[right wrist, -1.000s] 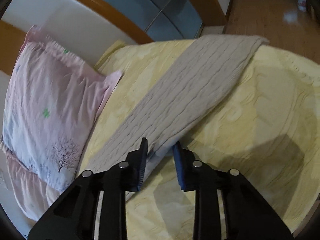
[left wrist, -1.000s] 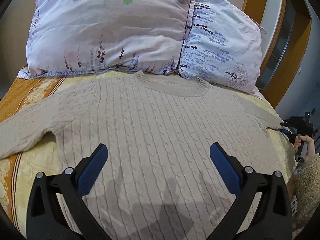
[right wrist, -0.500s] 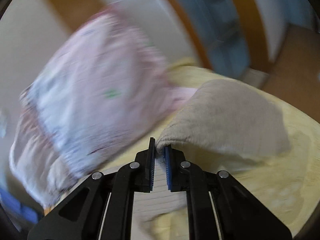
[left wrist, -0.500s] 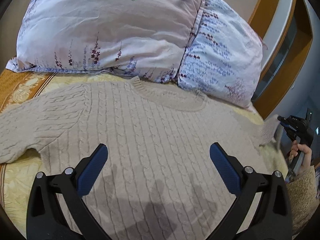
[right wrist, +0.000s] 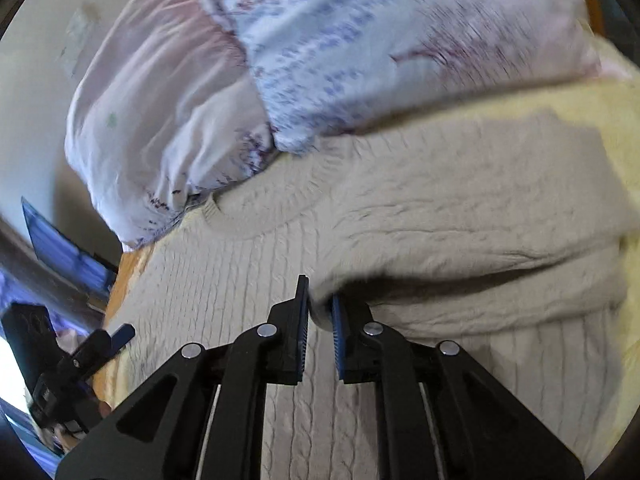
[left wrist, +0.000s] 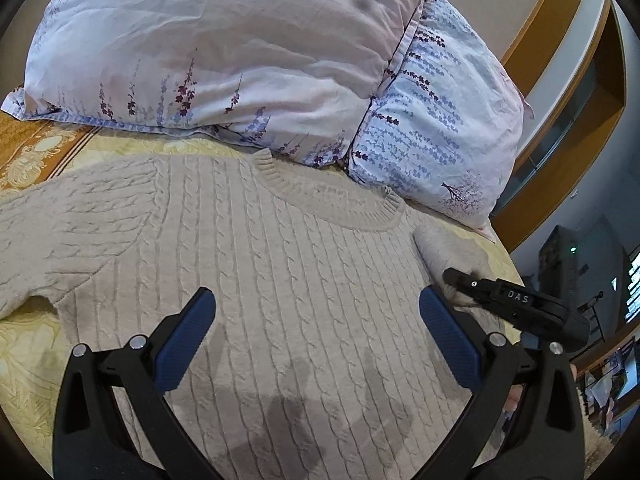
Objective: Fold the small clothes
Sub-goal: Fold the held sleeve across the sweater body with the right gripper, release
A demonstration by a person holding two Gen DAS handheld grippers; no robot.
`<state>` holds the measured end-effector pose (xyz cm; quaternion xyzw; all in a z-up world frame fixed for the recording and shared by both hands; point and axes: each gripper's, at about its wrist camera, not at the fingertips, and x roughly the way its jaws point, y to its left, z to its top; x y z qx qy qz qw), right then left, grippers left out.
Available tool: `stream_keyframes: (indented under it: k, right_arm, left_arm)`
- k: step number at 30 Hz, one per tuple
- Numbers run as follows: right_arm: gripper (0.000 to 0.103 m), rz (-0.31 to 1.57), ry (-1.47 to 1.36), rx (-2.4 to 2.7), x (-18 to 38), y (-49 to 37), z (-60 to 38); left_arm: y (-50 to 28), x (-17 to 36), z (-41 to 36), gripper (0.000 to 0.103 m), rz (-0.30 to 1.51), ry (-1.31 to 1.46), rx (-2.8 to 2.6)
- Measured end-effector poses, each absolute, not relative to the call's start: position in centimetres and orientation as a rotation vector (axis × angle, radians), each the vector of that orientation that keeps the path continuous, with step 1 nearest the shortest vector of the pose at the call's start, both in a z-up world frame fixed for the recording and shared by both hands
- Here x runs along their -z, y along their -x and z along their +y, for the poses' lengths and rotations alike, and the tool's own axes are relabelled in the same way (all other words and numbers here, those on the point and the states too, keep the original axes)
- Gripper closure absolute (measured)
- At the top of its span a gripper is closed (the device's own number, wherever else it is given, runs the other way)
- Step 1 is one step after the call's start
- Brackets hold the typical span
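— Where's the sweater (left wrist: 280, 280) now?

— Flat on the bed (left wrist: 28, 360), collar near the pillows (left wrist: 224, 52) at the top of the frame. My right tongs (right wrist: 320, 312) are clamped on the sleeve (right wrist: 460, 232); my left tongs (left wrist: 316, 324) hang wide open, holding nothing.

— How would you finish the fold?

— I'd lay the sleeve straight across the chest, cuff flat, before letting go.

— Any containers?

— None visible.

The sweater's right sleeve (right wrist: 460, 216), flat on the bed a second ago, has been lifted and carried over the sweater (left wrist: 280, 280) body by the right gripper (right wrist: 320, 312), whose jaws have been closed on its cuff.
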<state>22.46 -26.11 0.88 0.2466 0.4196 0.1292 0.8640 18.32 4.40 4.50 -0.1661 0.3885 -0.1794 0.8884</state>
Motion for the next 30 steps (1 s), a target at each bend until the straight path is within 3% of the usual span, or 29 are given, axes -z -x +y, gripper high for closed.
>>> stream_keyframes:
  k: [2,4,12,17,19,25,28,30]
  right_arm:
    - [0.065,0.872,-0.617,-0.255,-0.9,-21.9,-27.9]
    - [0.059,0.847,-0.675,-0.217,-1.3,-21.6,-30.1]
    - [0.062,0.752,-0.832,-0.012,-1.6,-21.1,-36.5]
    - [0.087,0.726,-0.702,0.086,-2.4,-21.7,-36.2]
    - [0.093,0.716,-0.64,0.105,-3.0,-22.0,-35.6]
    - [0.094,0.619,-0.478,-0.11,-7.5,-22.6,-28.8]
    - [0.094,0.661,-0.402,-0.387,-8.3,-23.5,-21.9]
    - [0.083,0.763,-0.345,-0.507,-7.4,-24.0,-17.6]
  left_arm:
    - [-18.4,-4.4,4.5,0.002,0.813,0.352,0.379]
    - [-18.5,-4.3,4.7,0.002,0.82,0.361,0.382]
    - [-19.0,-3.7,5.6,0.01,0.853,0.43,0.404]
    - [-19.3,-3.2,6.4,0.014,0.875,0.466,0.397]
    - [-19.4,-2.9,6.9,0.017,0.883,0.491,0.391]
    - [-19.4,-2.5,8.2,0.021,0.882,0.552,0.386]
    - [-19.3,-2.5,8.3,0.021,0.884,0.581,0.395]
    - [-19.3,-2.4,8.2,0.021,0.891,0.592,0.399]
